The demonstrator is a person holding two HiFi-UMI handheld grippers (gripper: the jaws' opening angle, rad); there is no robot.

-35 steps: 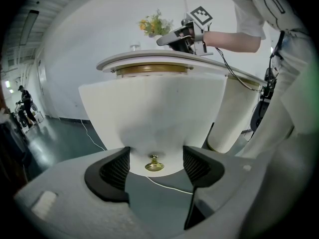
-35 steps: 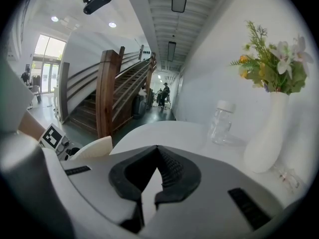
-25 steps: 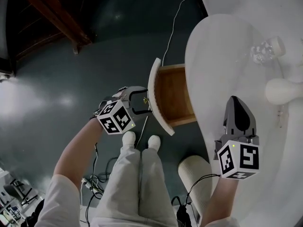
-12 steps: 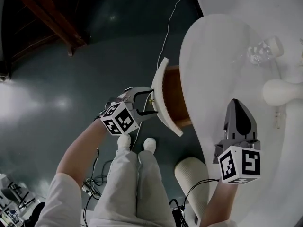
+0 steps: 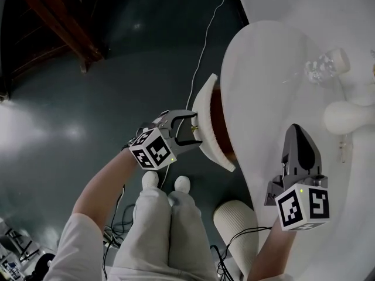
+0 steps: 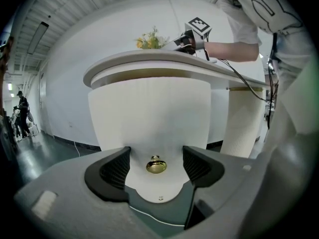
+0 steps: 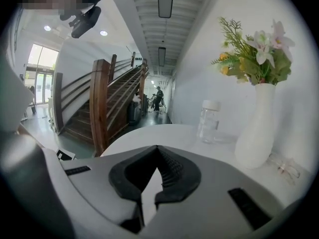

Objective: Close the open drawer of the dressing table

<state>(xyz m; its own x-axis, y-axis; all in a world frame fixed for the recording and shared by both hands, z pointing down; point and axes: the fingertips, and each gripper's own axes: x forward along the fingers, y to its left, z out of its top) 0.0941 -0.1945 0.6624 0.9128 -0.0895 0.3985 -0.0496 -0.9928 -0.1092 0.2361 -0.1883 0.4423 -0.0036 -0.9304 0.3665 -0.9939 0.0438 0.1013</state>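
One slip is the risk: your left gripper (image 5: 195,129) has its jaws wide apart around the brass knob (image 6: 156,166), gripping nothing, so pushing the part-open drawer (image 5: 208,122) off-centre under the counter (image 5: 263,69) could skew it, while your right gripper (image 5: 296,136) sits with jaws together, empty.

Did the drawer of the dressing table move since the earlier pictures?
Yes. The drawer has slid inward under the white tabletop: less of its wooden inside shows past the tabletop's edge than before.
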